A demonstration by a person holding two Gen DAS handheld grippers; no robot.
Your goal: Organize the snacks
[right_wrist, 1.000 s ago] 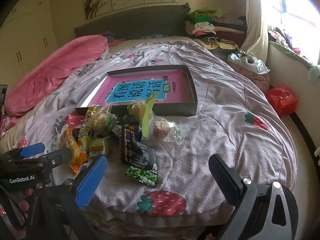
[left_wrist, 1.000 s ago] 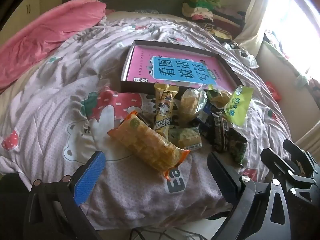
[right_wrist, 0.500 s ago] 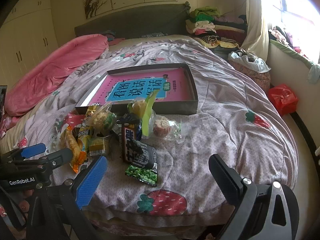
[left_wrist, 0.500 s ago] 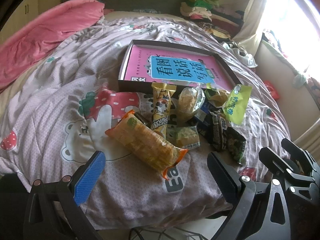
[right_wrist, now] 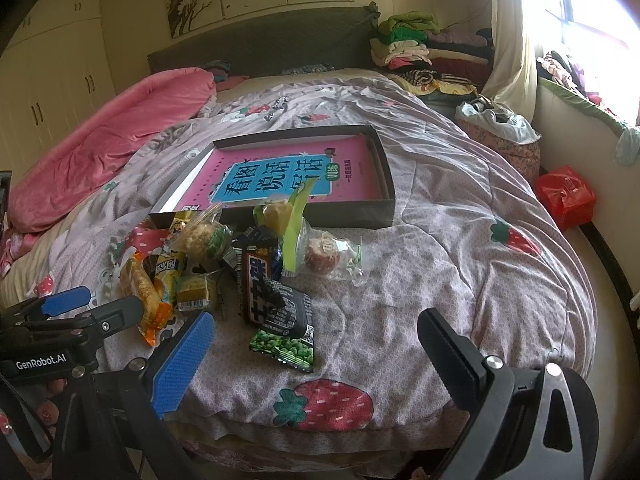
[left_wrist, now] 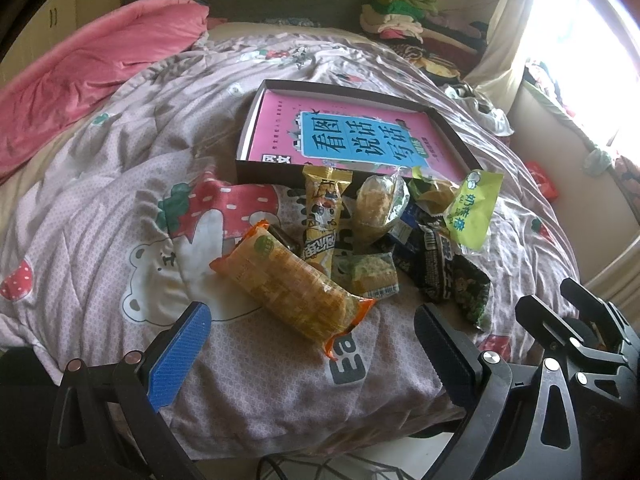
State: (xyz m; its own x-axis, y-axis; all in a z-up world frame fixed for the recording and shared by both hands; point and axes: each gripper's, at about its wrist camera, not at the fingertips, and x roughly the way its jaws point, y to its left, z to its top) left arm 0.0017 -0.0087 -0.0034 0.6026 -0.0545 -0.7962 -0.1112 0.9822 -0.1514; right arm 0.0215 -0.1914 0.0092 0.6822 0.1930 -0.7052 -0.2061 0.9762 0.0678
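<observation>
Snacks [left_wrist: 352,248] lie heaped on the quilt [left_wrist: 100,220] at the near edge of the bed, just in front of the shallow dark box [left_wrist: 256,168], which has a pink book [left_wrist: 360,140] lying flat in it. Since a second ago we have eased both grippers a little nearer the heap: in the left wrist view the packets and the box sit slightly lower and larger, yet nothing in the pile has shifted. We judge that the sorting has not begun and that this is only the approach.

Our left gripper [left_wrist: 312,344] holds its jaws wide apart and empty, lined up on the long orange cracker pack [left_wrist: 292,292], which lies nearest to it and slants from far left to near right. Our right gripper [right_wrist: 316,344] is likewise spread wide with nothing between its fingers, and the black packet [right_wrist: 276,304] with its green-pea end [right_wrist: 284,348] lies just beyond it. Farther on are the lime-green sachet [right_wrist: 294,236] standing up against other packets, and a clear-wrapped round snack [right_wrist: 324,256] on the right, slightly apart from the rest.

We expect the cracker pack to be the easy first grasp, since it lies on top and is clear on its near side, whereas the small wrapped cake [left_wrist: 372,276] touching it could be dragged along
</observation>
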